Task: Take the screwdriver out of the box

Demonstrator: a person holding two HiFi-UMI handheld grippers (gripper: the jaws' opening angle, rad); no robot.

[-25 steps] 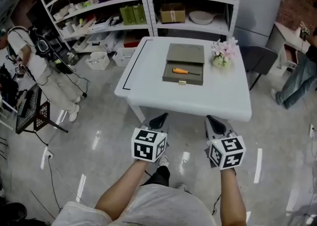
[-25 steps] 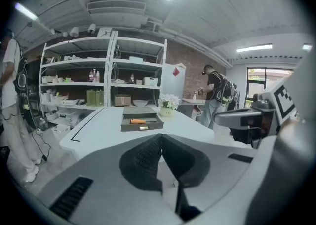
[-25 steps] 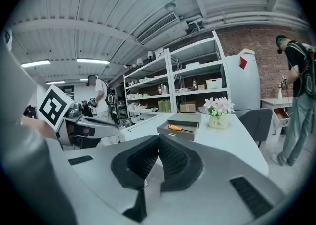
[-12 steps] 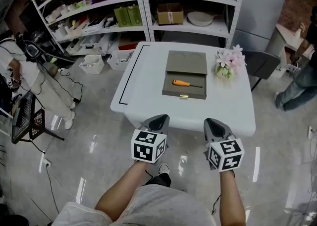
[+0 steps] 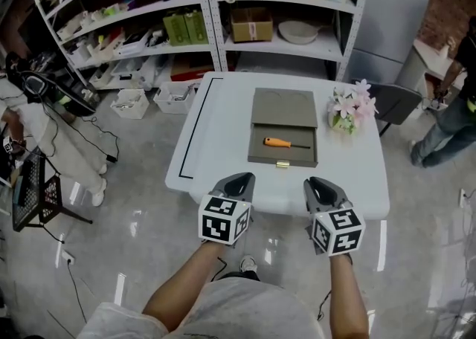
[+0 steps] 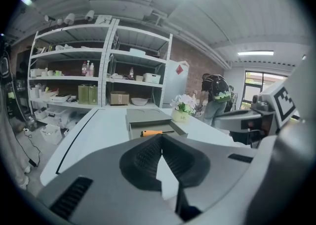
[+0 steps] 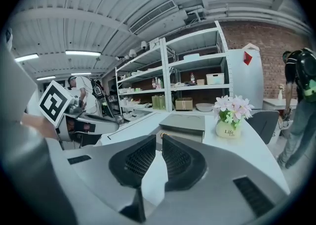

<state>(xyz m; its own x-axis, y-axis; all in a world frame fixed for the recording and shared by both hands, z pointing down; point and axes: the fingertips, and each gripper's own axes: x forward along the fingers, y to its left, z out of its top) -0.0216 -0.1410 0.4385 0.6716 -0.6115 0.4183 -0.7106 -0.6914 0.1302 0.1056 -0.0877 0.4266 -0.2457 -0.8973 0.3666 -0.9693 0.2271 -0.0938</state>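
An open olive-grey box point(image 5: 282, 107) lies in the middle of the white table point(image 5: 223, 144). An orange-handled screwdriver point(image 5: 277, 143) lies across its tray, also seen in the left gripper view as the screwdriver point(image 6: 151, 132). My left gripper point(image 5: 238, 179) hovers at the table's near edge, short of the box, its jaws shut and empty point(image 6: 161, 136). My right gripper point(image 5: 320, 183) is beside it at the same edge. Its jaws are opening, with a narrow gap and nothing between them point(image 7: 159, 138). From the right gripper the box point(image 7: 182, 122) shows its lid, and the screwdriver is hidden.
A small pot of pink flowers point(image 5: 348, 113) stands on the table right of the box. Metal shelves point(image 5: 223, 10) full of goods run behind the table, and a grey chair point(image 5: 394, 99) sits at its far right corner. One person point(image 5: 446, 114) stands right, another point(image 5: 30, 137) left.
Both grippers have advanced from over the floor to the table's near edge, and the table and box look closer. The box and screwdriver have not moved.
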